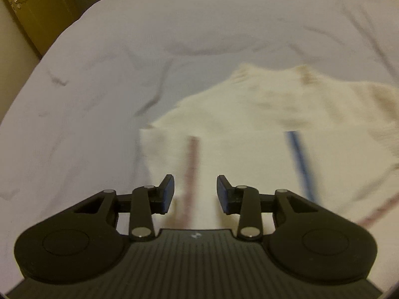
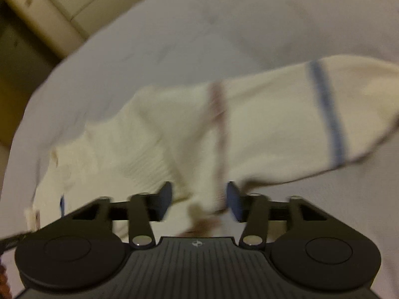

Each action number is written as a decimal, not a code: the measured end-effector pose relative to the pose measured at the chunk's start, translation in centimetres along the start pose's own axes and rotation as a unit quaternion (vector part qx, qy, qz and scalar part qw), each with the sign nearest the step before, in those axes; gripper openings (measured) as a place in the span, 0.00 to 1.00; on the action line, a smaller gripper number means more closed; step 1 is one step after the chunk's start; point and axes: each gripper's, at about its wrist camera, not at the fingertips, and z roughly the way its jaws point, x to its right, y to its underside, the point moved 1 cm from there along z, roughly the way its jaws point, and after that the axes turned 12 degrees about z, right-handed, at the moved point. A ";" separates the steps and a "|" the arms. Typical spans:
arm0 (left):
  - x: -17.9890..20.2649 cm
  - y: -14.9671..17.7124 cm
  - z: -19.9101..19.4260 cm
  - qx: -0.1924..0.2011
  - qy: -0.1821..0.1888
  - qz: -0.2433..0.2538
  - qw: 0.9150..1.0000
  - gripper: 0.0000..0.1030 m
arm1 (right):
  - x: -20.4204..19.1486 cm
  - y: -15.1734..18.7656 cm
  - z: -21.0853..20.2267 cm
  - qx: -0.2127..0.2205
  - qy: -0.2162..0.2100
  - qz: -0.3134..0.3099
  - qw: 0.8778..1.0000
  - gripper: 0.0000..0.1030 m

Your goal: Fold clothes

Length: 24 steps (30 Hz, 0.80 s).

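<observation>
While blurred, cream knit garment (image 1: 249,134) lies rumpled on sheet (image 1: 99,74); left gripper (image 1: 195,191) jaws released, right gripper (image 2: 199,199) jaws parted astride fold.

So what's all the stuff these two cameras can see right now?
cream garment: one, cream with a red stripe and a blue stripe, lying on the sheet, blurred.
sheet: one, white, wrinkled, covering the surface under the garment.
door: one, brownish, metal handle, far left in the left view.
cabinet: one, pale, upper left in the right view.
left gripper: one, black, blue pads, open above the garment.
right gripper: one, black, blue pads, open, cloth bunched between the pads.
</observation>
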 end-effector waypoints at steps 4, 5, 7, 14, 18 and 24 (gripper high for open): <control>3.6 0.2 -1.5 -0.015 0.042 0.001 0.999 0.35 | 8.6 -2.2 -2.8 0.031 0.028 0.106 0.993 0.51; 4.3 0.2 -1.5 -0.020 0.046 0.002 0.999 0.36 | 11.2 -3.0 -3.5 0.046 0.029 0.150 0.987 0.51; 5.8 0.3 -1.4 -0.029 0.052 0.005 0.998 0.36 | 16.2 -4.8 -5.0 0.085 0.017 0.237 0.968 0.51; 7.6 0.1 -1.2 -0.046 0.059 -0.001 0.997 0.39 | 25.2 -8.6 -5.1 0.154 -0.064 0.409 0.897 0.51; 6.5 0.2 -1.5 -0.044 0.060 -0.016 0.997 0.39 | 25.3 -10.0 -3.4 0.147 -0.041 0.408 0.900 0.15; 2.6 -0.3 -2.1 -0.027 0.046 -0.036 0.998 0.36 | 12.8 -10.3 -8.9 0.247 0.096 0.114 0.957 0.09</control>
